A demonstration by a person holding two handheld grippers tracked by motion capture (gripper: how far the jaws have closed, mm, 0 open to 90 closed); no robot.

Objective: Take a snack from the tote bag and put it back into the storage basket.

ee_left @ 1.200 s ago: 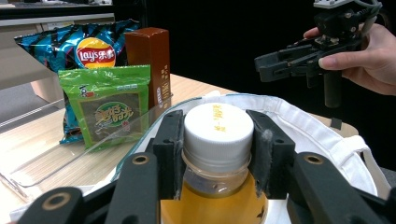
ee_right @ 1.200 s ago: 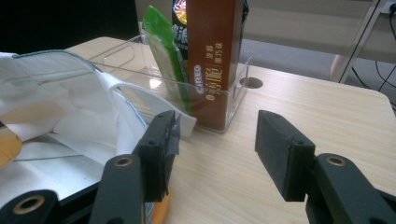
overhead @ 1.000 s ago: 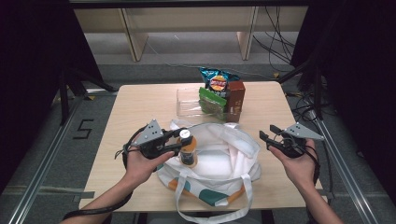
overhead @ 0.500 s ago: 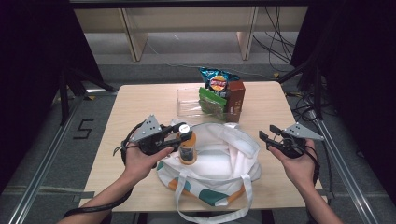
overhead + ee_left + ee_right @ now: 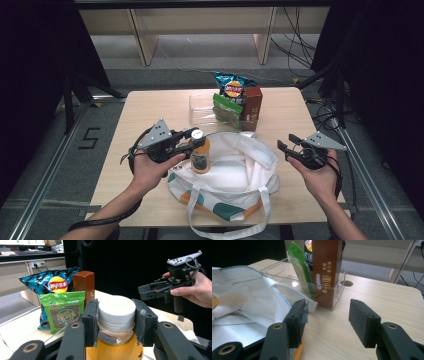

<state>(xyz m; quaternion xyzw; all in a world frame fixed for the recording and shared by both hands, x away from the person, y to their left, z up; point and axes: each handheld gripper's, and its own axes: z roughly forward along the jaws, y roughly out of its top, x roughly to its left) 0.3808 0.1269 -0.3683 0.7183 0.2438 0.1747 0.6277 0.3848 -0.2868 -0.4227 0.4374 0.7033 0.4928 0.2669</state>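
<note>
bottle (image 5: 117, 322) clamped in left gripper (image 5: 115, 315), above bag (image 5: 240, 170)

table: light wood (image 5: 150, 107) | floor: grey (image 5: 60, 165) | shelving: pale, behind (image 5: 200, 25) | surroundings: dark

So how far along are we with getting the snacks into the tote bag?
Early on. In hand: the left gripper is shut on the orange drink bottle by its cap, holding it at the open white tote bag. Left: the chips bag, green packet and brown box are in the clear bin. The right gripper is open and holds nothing.
</note>
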